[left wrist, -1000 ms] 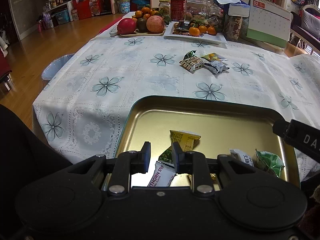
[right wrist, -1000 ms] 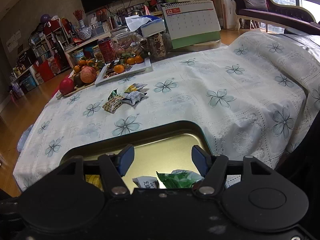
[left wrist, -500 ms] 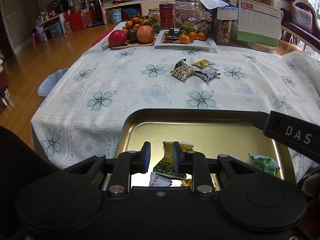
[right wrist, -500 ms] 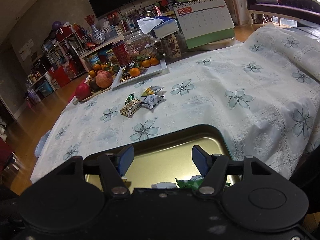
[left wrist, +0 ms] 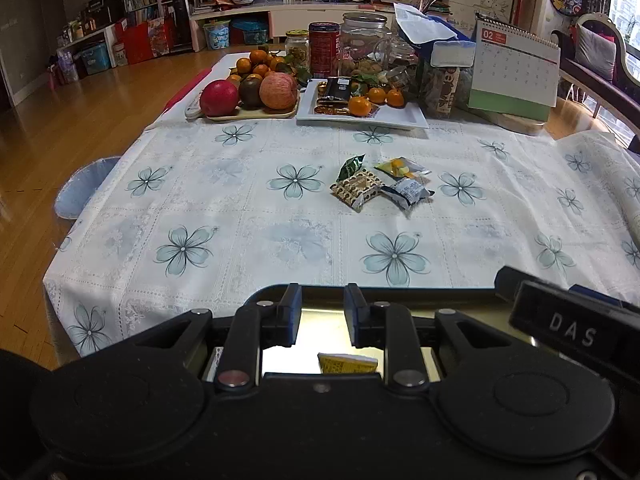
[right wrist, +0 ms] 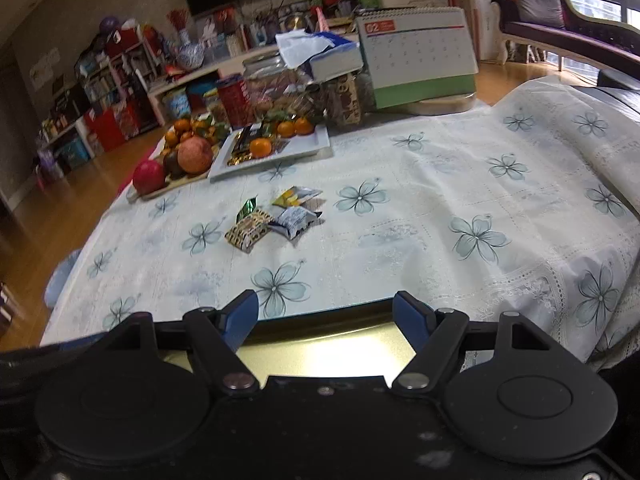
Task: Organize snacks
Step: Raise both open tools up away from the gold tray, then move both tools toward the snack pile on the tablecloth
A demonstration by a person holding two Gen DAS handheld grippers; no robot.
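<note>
A gold metal tray [left wrist: 288, 360] lies at the table's near edge under both grippers. Only one yellow packet [left wrist: 346, 362] in it shows. My left gripper [left wrist: 322, 314] hovers over the tray, jaws a narrow gap apart with nothing between them. My right gripper [right wrist: 326, 312] is over the tray [right wrist: 320, 348] too, its jaws opening wide and empty; its body [left wrist: 568, 332] shows at the right of the left wrist view. Mid-table lies a small pile of snacks: a brown patterned packet [left wrist: 356, 190] [right wrist: 248, 232], a grey one [left wrist: 408, 192] [right wrist: 294, 220], a yellow one [left wrist: 400, 168] and a green one [left wrist: 352, 166].
At the far end stand a fruit tray [left wrist: 248, 96], a white plate of tangerines [left wrist: 360, 108], jars [left wrist: 364, 44], a tissue box [left wrist: 452, 52] and a desk calendar [left wrist: 512, 72]. A blue stool [left wrist: 80, 188] sits off the table's left edge. The flowered cloth [right wrist: 480, 236] drapes over the right side.
Both grippers have drawn back and risen, so the tray has slid low in both views and most of its packets are now hidden. The right jaws have spread wider.
</note>
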